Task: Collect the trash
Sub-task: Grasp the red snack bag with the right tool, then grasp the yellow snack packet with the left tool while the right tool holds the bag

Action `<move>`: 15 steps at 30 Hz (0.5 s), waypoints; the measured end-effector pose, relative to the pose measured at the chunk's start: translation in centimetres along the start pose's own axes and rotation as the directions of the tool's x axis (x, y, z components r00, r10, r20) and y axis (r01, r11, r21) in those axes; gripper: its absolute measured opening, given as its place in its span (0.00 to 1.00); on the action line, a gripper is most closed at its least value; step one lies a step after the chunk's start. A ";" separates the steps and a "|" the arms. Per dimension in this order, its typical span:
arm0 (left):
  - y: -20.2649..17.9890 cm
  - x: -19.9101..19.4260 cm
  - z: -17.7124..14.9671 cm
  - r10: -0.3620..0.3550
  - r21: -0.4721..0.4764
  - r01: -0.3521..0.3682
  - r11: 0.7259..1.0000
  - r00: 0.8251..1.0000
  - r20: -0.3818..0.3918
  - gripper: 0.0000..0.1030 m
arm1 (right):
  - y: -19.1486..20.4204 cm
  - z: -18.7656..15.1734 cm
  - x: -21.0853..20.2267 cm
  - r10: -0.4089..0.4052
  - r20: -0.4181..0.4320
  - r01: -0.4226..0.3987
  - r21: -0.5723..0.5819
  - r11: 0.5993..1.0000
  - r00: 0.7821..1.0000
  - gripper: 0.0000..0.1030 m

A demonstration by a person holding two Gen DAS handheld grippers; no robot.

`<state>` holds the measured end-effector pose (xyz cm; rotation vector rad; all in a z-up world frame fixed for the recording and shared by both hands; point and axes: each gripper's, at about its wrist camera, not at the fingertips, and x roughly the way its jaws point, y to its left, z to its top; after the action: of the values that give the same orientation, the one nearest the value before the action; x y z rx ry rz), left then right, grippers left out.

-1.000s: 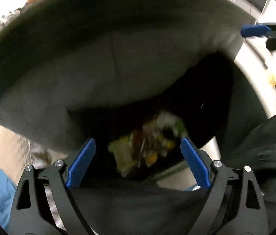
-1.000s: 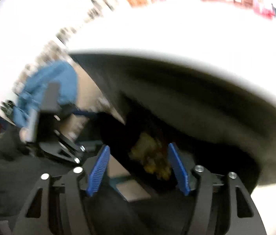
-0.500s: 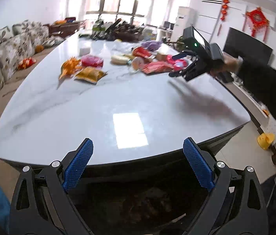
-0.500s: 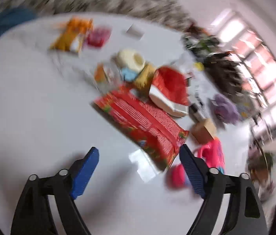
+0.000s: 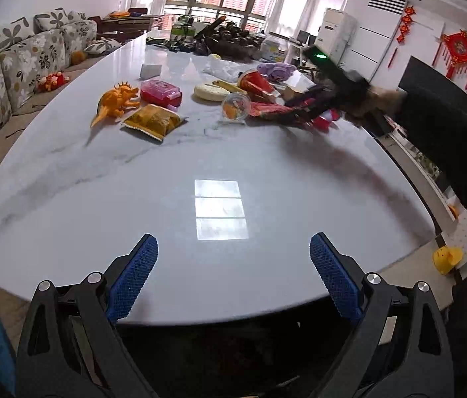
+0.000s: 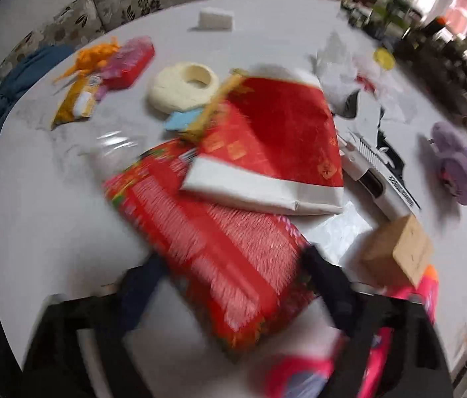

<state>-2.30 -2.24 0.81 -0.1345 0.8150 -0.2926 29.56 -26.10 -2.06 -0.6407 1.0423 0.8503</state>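
- The left tongs (image 5: 233,265) hang above the near edge of the white marble surface (image 5: 134,179), their blue pads spread wide with nothing between them.
- The right tongs (image 6: 230,285) are spread too, one finger on each side of the near end of a flat red snack wrapper (image 6: 213,245); the frame is blurred, so I cannot tell whether the pads touch it.
- That red snack wrapper lies on the surface, running from about 5 o'clock up to 11 o'clock in the right wrist view, and its far end is tucked under a red Santa hat (image 6: 276,142) with a white brim.
- From the left wrist view the right tongs (image 5: 309,112) show at about 1 o'clock, low over the red snack wrapper (image 5: 270,110).
- A yellow snack bag (image 5: 152,121) lies at about 11 o'clock in the left view, just beside an orange toy dinosaur (image 5: 115,102) and near a red lidded box (image 5: 161,92).
- A clear plastic cup (image 5: 235,106) rests on its side just left of the wrapper.
- In the right view, a pale ring-shaped roll (image 6: 183,86) sits at 11 o'clock, a cork block (image 6: 397,255) at 3 o'clock, and a purple plush (image 6: 462,169) at 2 o'clock.
- A floral sofa (image 5: 18,56) runs along the left side of the surface.
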 end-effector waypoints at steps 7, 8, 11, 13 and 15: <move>1.7 5.2 5.8 0.094 0.020 -0.094 0.995 0.995 -0.019 0.88 | 3.4 -4.9 -2.7 -0.089 0.088 0.067 0.231 0.971 0.992 0.16; 1.9 5.9 6.8 0.119 0.028 -0.118 0.993 0.993 -0.020 0.88 | 3.0 -5.1 -3.1 -0.081 0.110 0.046 0.286 0.957 0.991 0.16; 2.3 7.7 9.0 0.167 0.077 -0.166 0.983 0.986 -0.008 0.88 | 2.6 -6.0 -3.5 -0.048 0.146 -0.005 0.341 0.940 0.988 0.16; 2.8 9.0 10.0 0.200 0.118 -0.196 0.974 0.980 -0.022 0.88 | 2.9 -6.9 -4.1 -0.011 0.173 -0.055 0.371 0.927 0.985 0.15; 3.2 10.1 10.9 0.197 0.162 -0.187 0.969 0.979 -0.047 0.88 | 3.3 -7.5 -4.7 0.033 0.203 -0.111 0.386 0.916 0.979 0.15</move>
<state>12.90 -2.25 0.42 0.1012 0.8568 -0.1774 22.05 -31.68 -0.77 -0.1721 1.0270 0.7200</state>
